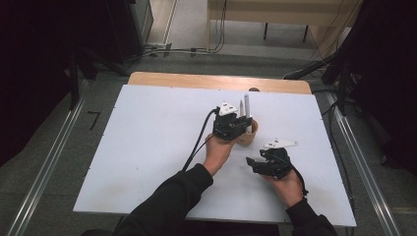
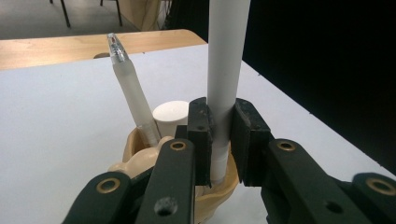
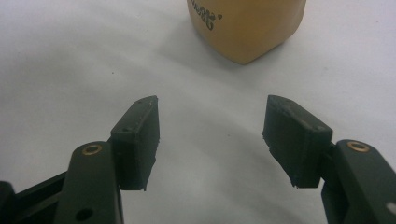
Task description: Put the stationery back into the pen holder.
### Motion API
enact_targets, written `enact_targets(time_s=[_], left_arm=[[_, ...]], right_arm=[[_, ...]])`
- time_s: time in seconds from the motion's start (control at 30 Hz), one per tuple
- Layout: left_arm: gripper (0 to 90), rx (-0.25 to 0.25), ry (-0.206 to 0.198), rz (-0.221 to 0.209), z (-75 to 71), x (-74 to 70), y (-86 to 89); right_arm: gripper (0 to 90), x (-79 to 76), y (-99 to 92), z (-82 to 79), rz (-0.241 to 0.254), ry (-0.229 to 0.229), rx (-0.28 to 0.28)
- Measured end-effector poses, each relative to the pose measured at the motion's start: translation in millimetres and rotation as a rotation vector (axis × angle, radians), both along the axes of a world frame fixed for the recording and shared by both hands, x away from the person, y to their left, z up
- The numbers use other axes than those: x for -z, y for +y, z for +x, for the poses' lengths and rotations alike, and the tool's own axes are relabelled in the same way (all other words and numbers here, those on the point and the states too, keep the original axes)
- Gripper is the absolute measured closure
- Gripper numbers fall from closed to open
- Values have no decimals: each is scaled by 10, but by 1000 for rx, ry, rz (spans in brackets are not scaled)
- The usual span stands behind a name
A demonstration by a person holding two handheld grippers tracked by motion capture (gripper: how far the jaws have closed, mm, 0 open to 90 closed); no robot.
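The white cylindrical stick [image 2: 225, 70] stood upright, its long axis vertical, its lower end inside the tan wooden cup [image 1: 249, 136] near the middle of the white counter [image 1: 147, 147]. The left tongs [image 2: 219, 140] were clamped on it just above the cup's rim, reaching level from the near side. A frosted pen [image 2: 133, 93] leaned left in the cup beside a short white cylinder [image 2: 170, 114]. The right tongs [image 3: 210, 135] stood apart, empty, low over the counter right of the cup, pointing toward it.
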State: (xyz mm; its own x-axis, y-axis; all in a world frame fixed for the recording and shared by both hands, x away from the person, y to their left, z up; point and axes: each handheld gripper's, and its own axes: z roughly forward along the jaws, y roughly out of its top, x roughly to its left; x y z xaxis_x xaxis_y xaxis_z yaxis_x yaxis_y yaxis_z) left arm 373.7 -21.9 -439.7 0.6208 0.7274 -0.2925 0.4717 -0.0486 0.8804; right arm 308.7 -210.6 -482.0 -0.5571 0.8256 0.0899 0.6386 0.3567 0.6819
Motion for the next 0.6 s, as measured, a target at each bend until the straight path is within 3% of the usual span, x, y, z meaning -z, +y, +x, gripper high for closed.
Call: enact_targets(time_s=[0.1, 0.37, 0.6], left_arm=[[774, 6, 3, 4, 5, 10, -8], [649, 14, -5, -3, -16, -15, -5], [620, 18, -17, -4, -52, -60, 15]], right_arm=[[349, 0, -1, 0, -2, -1, 0], [349, 1, 7, -2, -2, 0, -1], [349, -2, 1, -3, -1, -2, -1]])
